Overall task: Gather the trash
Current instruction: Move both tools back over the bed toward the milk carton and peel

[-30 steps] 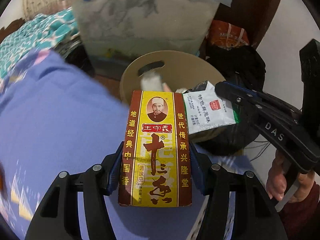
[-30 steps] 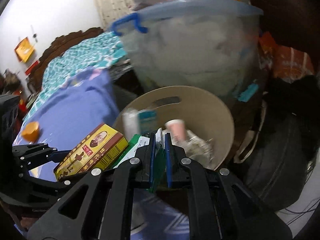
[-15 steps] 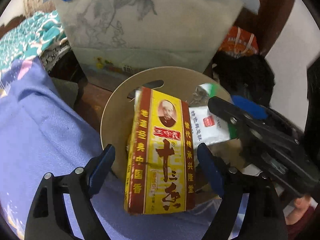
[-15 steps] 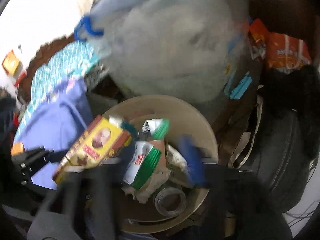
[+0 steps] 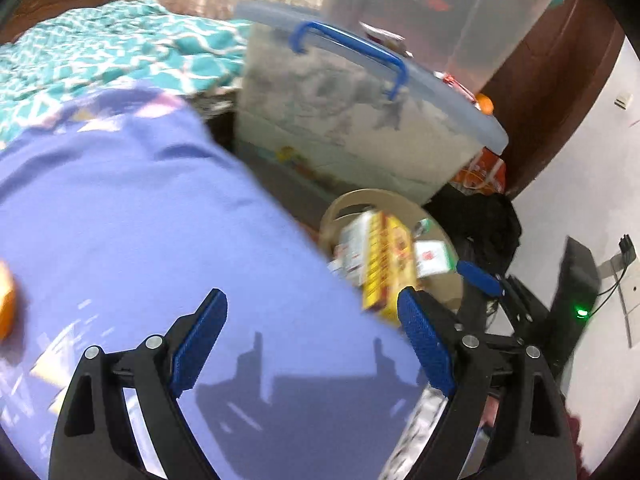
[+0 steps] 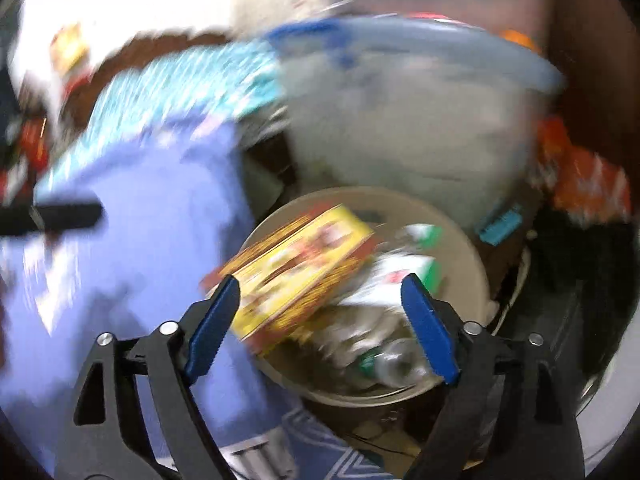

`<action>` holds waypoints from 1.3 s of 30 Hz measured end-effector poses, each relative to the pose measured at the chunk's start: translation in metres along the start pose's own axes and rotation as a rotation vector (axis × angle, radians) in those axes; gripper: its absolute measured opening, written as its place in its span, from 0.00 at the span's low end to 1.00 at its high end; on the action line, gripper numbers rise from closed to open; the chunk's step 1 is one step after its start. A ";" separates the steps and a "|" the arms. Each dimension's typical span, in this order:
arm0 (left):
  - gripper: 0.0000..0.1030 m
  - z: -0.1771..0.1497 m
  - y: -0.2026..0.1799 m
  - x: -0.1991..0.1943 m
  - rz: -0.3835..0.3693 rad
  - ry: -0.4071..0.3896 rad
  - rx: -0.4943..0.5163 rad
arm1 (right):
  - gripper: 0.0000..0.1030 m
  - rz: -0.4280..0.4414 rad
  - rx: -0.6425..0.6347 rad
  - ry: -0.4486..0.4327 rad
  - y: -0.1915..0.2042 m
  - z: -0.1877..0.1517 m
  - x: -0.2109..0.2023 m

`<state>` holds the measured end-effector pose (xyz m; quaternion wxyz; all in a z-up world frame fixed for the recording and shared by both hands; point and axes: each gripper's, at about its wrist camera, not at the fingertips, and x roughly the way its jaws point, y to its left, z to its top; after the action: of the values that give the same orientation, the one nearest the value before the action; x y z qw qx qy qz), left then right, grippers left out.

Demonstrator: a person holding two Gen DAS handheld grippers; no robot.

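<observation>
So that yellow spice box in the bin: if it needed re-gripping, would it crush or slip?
The yellow box looks like thin cardboard, so probably light and crushable under firm jaws. Its flat faces should grip well. It lies tilted on loose wrappers in the bin, so a push would likely shift it.

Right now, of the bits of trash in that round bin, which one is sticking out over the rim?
The yellow and red box. It leans out over the bin's near-left rim, while the white and green packet lies inside.

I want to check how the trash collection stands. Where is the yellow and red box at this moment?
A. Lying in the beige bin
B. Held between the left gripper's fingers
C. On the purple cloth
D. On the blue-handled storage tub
A: the yellow and red box lies in the beige bin on other trash, and both the left gripper and right gripper are open, holding nothing.
</observation>
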<state>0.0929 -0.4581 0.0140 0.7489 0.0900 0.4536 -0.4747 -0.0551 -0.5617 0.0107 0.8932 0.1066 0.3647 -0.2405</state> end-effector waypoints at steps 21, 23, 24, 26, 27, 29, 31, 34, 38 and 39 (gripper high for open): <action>0.81 -0.159 0.199 -0.201 0.341 -0.109 -0.268 | 0.79 -0.107 0.124 0.028 -0.031 0.011 -0.021; 0.81 -0.172 0.218 -0.216 0.378 -0.117 -0.319 | 0.79 -0.058 0.140 -0.005 -0.019 0.020 -0.033; 0.81 -0.178 0.227 -0.223 0.390 -0.121 -0.344 | 0.79 -0.034 0.145 -0.013 -0.013 0.024 -0.035; 0.81 -0.191 0.248 -0.237 0.403 -0.133 -0.410 | 0.79 0.042 0.149 -0.020 0.010 0.035 -0.039; 0.81 -0.197 0.258 -0.244 0.401 -0.141 -0.440 | 0.79 0.068 0.145 -0.019 0.021 0.039 -0.039; 0.81 -0.207 0.270 -0.251 0.400 -0.147 -0.476 | 0.79 0.129 0.121 -0.007 0.051 0.047 -0.035; 0.81 -0.217 0.281 -0.256 0.399 -0.151 -0.501 | 0.75 0.219 0.088 0.035 0.097 0.053 -0.024; 0.81 -0.230 0.297 -0.261 0.383 -0.161 -0.541 | 0.58 0.365 0.011 0.114 0.173 0.053 -0.005; 0.81 -0.246 0.313 -0.266 0.351 -0.175 -0.592 | 0.38 0.512 -0.099 0.207 0.283 0.046 0.020; 0.81 -0.248 0.314 -0.266 0.350 -0.179 -0.599 | 0.38 0.530 -0.116 0.216 0.303 0.045 0.024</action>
<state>0.1574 0.0168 -0.0178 0.8486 -0.0990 0.4831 -0.1914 0.1406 -0.3251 0.0298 0.8855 0.1719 0.4303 0.0351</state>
